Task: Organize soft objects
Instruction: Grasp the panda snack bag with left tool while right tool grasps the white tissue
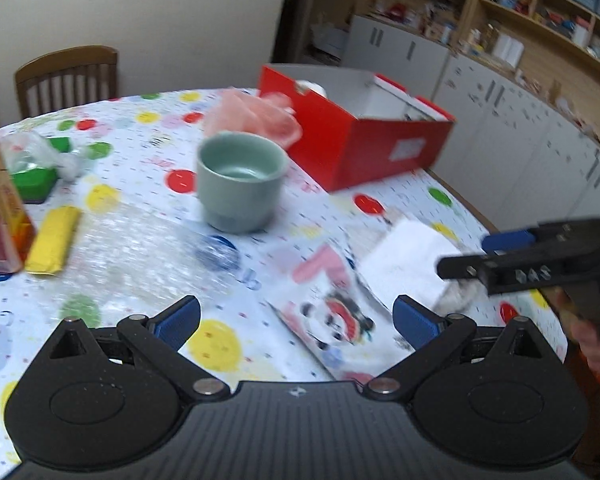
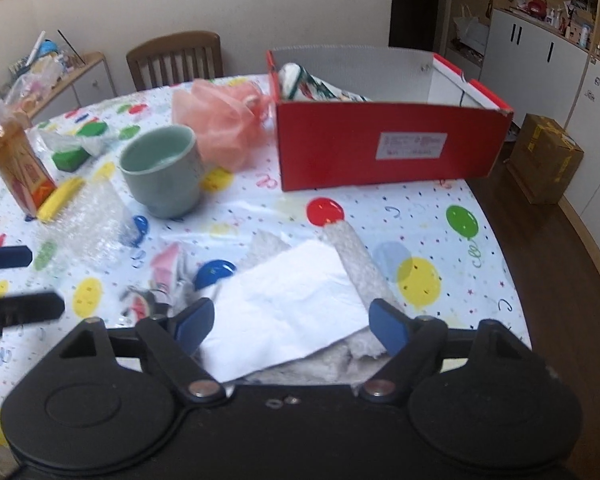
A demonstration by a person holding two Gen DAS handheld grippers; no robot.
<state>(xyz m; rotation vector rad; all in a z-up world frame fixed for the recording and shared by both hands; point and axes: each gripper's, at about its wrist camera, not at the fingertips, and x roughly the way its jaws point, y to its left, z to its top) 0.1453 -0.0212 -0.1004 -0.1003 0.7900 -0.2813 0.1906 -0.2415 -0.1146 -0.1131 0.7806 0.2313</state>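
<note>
My right gripper (image 2: 290, 326) stands open over a white paper napkin (image 2: 284, 300) that lies on a fluffy pale towel (image 2: 352, 256) near the table's front edge. The pads flank the napkin without pressing it. My left gripper (image 1: 296, 320) is open above a printed plastic pouch (image 1: 332, 320) with a cartoon panda, nothing between its fingers. An open red box (image 2: 388, 148) stands at the back with a patterned cloth (image 2: 312, 84) inside. A pink mesh puff (image 2: 220, 120) lies beside the box. The right gripper (image 1: 476, 254) shows at the right of the left wrist view, over the napkin (image 1: 404, 264).
A pale green cup (image 2: 160, 168) stands mid-table, with bubble wrap (image 2: 88, 228) in front of it. A juice bottle (image 2: 16, 160), a yellow bar (image 2: 60, 200) and a bagged green sponge (image 2: 72, 156) sit at the left. A wooden chair (image 2: 176, 56) stands behind the balloon-print tablecloth (image 2: 420, 220).
</note>
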